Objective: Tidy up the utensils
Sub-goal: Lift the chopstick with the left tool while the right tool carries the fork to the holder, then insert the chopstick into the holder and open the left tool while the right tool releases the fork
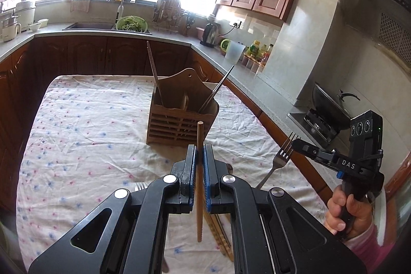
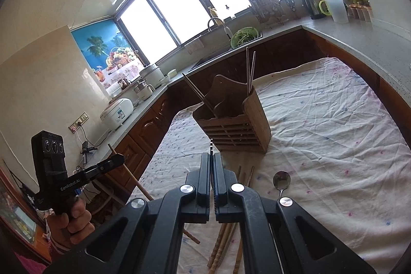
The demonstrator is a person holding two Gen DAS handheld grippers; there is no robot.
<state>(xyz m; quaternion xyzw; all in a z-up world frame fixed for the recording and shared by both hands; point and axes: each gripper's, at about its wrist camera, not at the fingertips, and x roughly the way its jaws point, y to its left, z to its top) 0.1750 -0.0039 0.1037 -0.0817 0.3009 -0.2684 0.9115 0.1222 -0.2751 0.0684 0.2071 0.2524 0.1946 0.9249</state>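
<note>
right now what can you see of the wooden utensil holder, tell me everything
The wooden utensil holder is a brown box with a slatted front, inner dividers and a taller curved back board with a hanging hole. It stands upright on the flowered cloth. A brown chopstick leans out of its left compartment and dark metal chopsticks out of its right. No gripper touches it.

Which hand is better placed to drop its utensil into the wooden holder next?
Probably the left gripper: its jaws grip the wooden chopstick upright, with the wooden holder straight ahead. The right gripper holds the fork off to the side.
</note>
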